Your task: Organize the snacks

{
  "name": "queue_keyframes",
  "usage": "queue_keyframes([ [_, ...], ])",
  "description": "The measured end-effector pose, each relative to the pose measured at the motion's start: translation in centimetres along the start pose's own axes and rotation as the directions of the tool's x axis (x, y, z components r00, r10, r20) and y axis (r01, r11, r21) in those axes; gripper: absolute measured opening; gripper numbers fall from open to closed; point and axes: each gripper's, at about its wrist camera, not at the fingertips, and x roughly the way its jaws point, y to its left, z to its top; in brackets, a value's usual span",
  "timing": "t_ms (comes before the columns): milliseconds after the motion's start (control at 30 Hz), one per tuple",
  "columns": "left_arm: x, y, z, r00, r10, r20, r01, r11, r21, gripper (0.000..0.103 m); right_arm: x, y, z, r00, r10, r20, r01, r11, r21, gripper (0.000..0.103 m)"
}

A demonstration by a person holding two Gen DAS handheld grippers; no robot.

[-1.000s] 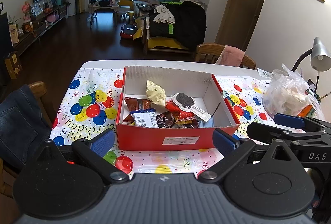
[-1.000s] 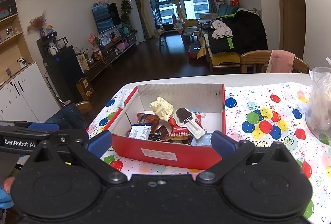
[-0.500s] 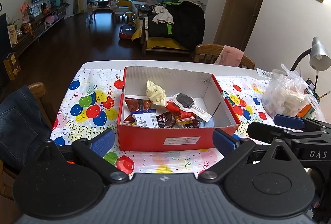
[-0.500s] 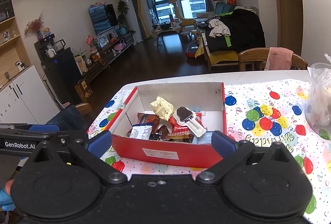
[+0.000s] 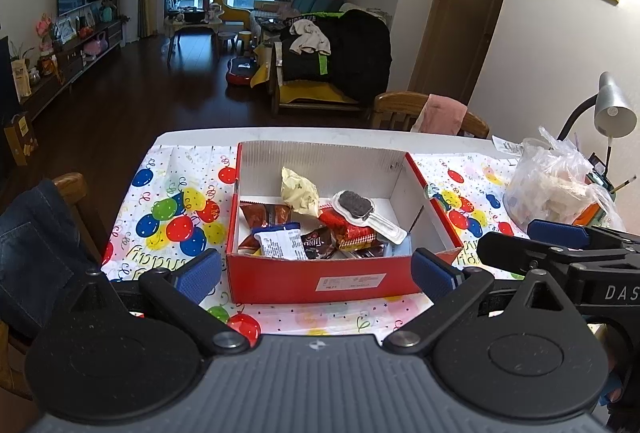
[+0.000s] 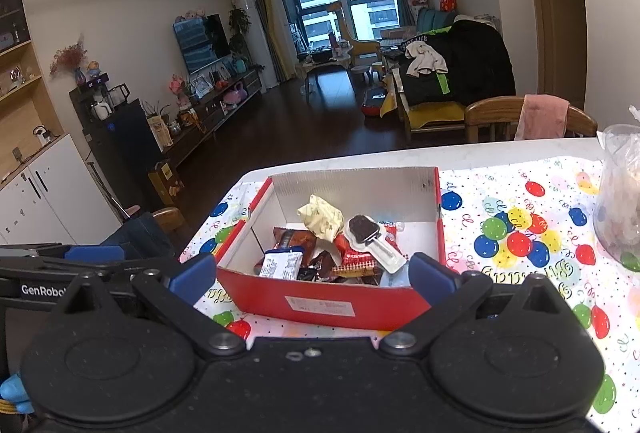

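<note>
A red cardboard box (image 5: 320,283) (image 6: 320,303) sits on the balloon-print tablecloth and holds several snack packets: a cream wrapper (image 5: 298,191), a dark ice-cream bar in clear wrap (image 5: 360,211) (image 6: 370,235), a white-and-blue packet (image 5: 280,243) and red and brown packets. My left gripper (image 5: 316,275) is open and empty, held back from the box's near wall. My right gripper (image 6: 312,275) is open and empty, also in front of the box. Each gripper shows at the edge of the other's view.
A clear plastic bag (image 5: 556,189) of items stands on the table's right side, next to a desk lamp (image 5: 612,113). Wooden chairs stand at the far side (image 5: 430,111) and the left (image 5: 72,193), the left one draped with denim.
Both grippers have drawn back and risen slightly from the box. The box and snacks have not moved.
</note>
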Motion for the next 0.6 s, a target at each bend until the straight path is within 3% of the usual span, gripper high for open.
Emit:
queue_keyframes([
  [600, -1.3, -0.3, 0.4, 0.999, -0.014, 0.036, 0.013, 1.000, 0.022, 0.102, -0.2, 0.3, 0.5, 1.000, -0.004, 0.016, 0.004, 1.000, 0.002, 0.103],
])
